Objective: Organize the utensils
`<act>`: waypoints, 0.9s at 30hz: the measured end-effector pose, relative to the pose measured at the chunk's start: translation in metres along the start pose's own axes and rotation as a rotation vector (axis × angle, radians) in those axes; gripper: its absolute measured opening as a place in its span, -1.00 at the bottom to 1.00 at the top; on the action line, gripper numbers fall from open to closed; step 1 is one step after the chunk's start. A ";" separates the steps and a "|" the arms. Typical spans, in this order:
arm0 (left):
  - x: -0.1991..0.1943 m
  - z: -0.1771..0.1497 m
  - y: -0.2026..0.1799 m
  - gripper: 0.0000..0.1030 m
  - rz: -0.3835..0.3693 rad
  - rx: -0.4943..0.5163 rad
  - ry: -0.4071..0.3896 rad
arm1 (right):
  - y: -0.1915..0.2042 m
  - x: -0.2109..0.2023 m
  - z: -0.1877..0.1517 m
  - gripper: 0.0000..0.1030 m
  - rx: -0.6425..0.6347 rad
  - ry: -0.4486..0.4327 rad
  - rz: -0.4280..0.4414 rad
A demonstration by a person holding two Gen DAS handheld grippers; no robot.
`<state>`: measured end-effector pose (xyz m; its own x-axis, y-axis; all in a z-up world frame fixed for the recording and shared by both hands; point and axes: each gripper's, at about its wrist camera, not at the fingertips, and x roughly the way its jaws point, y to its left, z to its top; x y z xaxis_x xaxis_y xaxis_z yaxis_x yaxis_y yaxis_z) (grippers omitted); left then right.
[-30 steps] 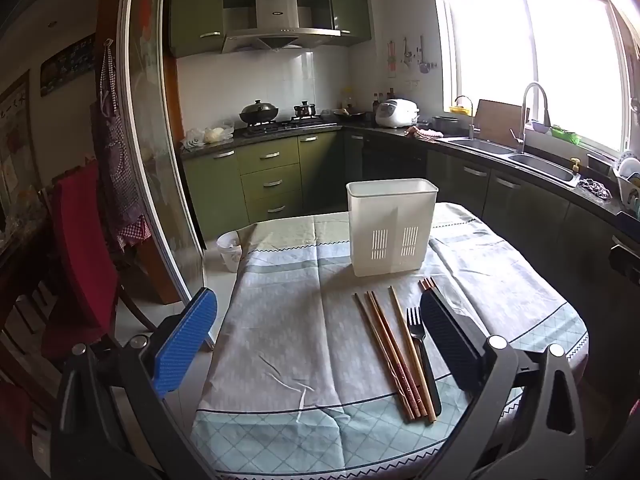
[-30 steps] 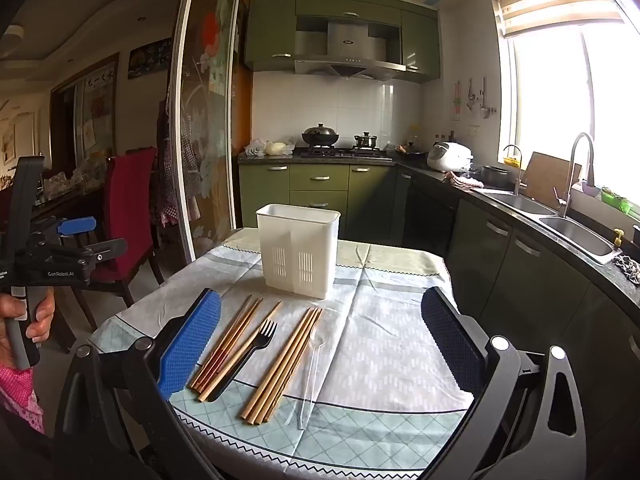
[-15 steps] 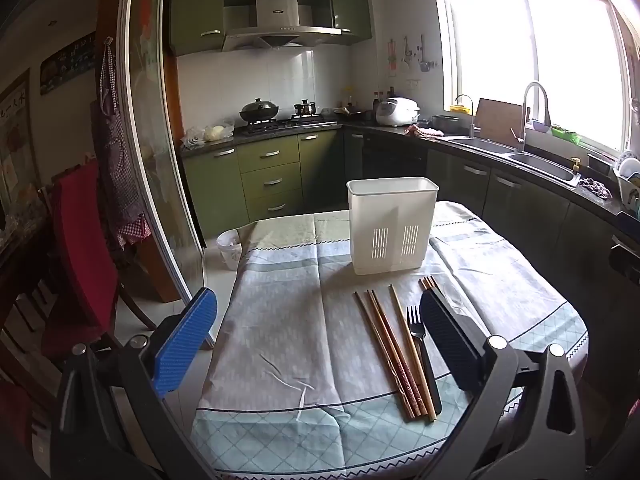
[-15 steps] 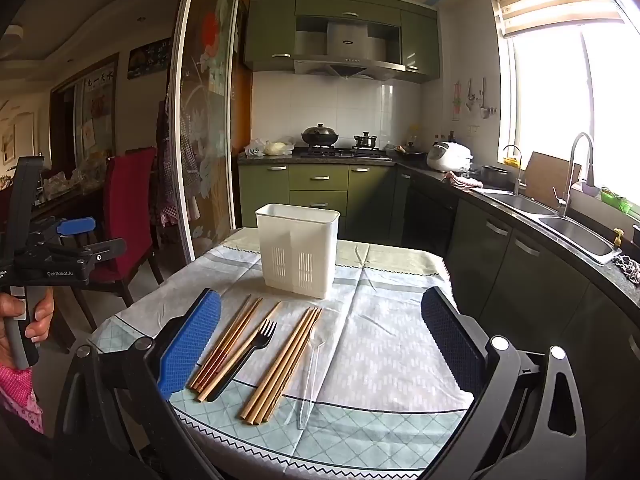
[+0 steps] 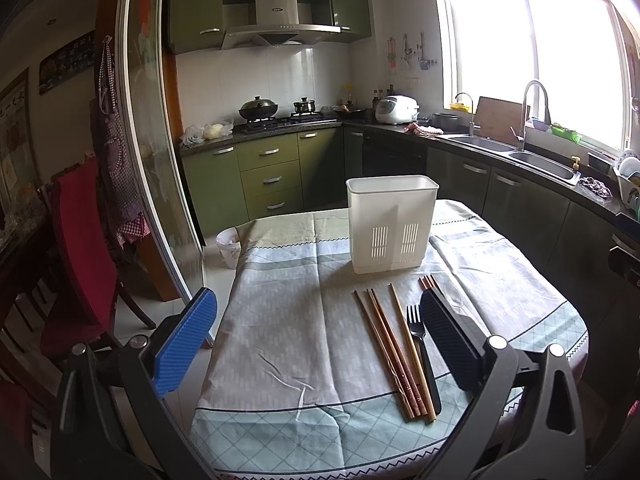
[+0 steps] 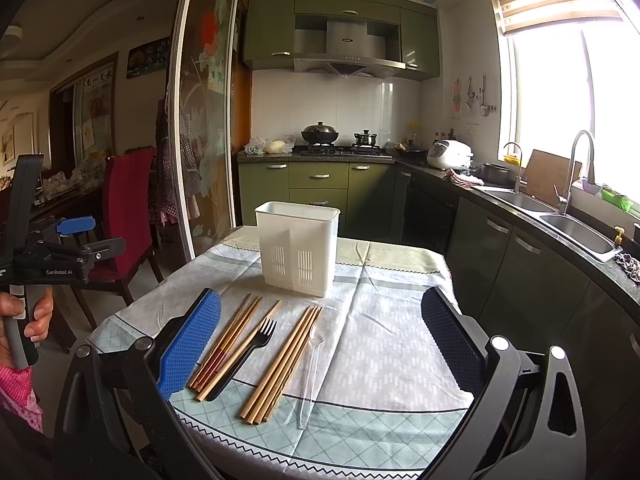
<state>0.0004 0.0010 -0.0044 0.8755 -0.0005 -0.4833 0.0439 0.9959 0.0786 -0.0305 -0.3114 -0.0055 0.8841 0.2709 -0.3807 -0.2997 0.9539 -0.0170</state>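
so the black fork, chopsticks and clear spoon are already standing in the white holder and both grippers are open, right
Not quite. The black fork, chopsticks and clear spoon lie flat on the tablecloth in front of the white holder, as the right wrist view shows. Both the left gripper and right gripper are open.

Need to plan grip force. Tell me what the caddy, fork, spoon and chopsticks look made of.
White caddy: matte plastic, likely, with moulded slots. Black fork: probably plastic, dull and uniformly black. Spoon: clear plastic, since the tablecloth shows through. Chopsticks: wood or bamboo, going by their tan, unglossy look.
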 end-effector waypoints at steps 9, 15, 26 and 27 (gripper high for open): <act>0.001 0.000 0.000 0.88 0.002 -0.001 0.004 | 0.001 0.000 -0.001 0.92 0.001 0.001 -0.001; 0.001 0.000 0.000 0.88 0.003 -0.001 0.004 | 0.000 0.000 -0.001 0.92 0.001 0.001 0.001; 0.002 -0.001 0.000 0.88 0.003 -0.001 0.006 | 0.001 0.001 -0.001 0.92 0.002 0.004 0.001; 0.002 -0.002 0.000 0.88 0.004 -0.001 0.006 | 0.001 0.001 -0.002 0.92 0.003 0.004 0.001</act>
<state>0.0015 0.0015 -0.0069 0.8727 0.0037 -0.4882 0.0404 0.9960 0.0798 -0.0301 -0.3108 -0.0079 0.8822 0.2716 -0.3846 -0.2999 0.9539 -0.0142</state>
